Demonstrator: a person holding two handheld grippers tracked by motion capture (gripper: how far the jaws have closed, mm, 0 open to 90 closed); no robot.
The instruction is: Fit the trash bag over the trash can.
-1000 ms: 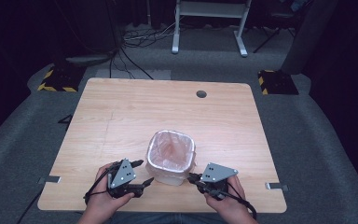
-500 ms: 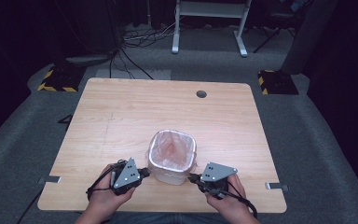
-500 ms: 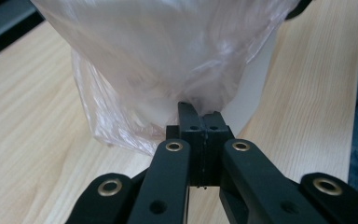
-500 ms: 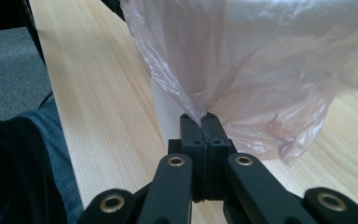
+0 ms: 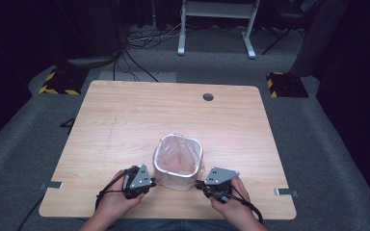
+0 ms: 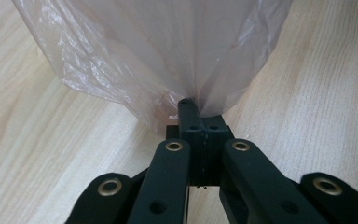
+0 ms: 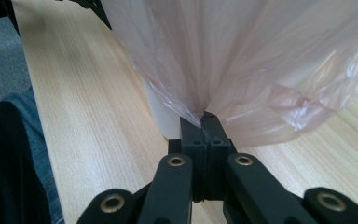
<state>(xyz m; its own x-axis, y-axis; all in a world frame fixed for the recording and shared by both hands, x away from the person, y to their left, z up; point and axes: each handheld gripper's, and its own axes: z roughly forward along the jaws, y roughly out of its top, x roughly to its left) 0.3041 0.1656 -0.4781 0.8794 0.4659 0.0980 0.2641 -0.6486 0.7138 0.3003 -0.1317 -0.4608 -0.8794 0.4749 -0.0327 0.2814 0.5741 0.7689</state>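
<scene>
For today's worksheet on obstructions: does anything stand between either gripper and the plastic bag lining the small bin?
Nothing visible does. The left gripper is already shut on the plastic bag at the side of the bin, and the right gripper is shut on the film at the opposite side. Around them lies bare table.

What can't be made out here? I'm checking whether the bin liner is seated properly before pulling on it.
- Bin base: high view, hidden by its own walls and the plastic liner.
- Bin's inside bottom: high view, too small and veiled by liner.
- Liner's overhang on the far side: behind the bin.
- Left gripper and right gripper fingers: pinched liner folds cover the tips.
</scene>
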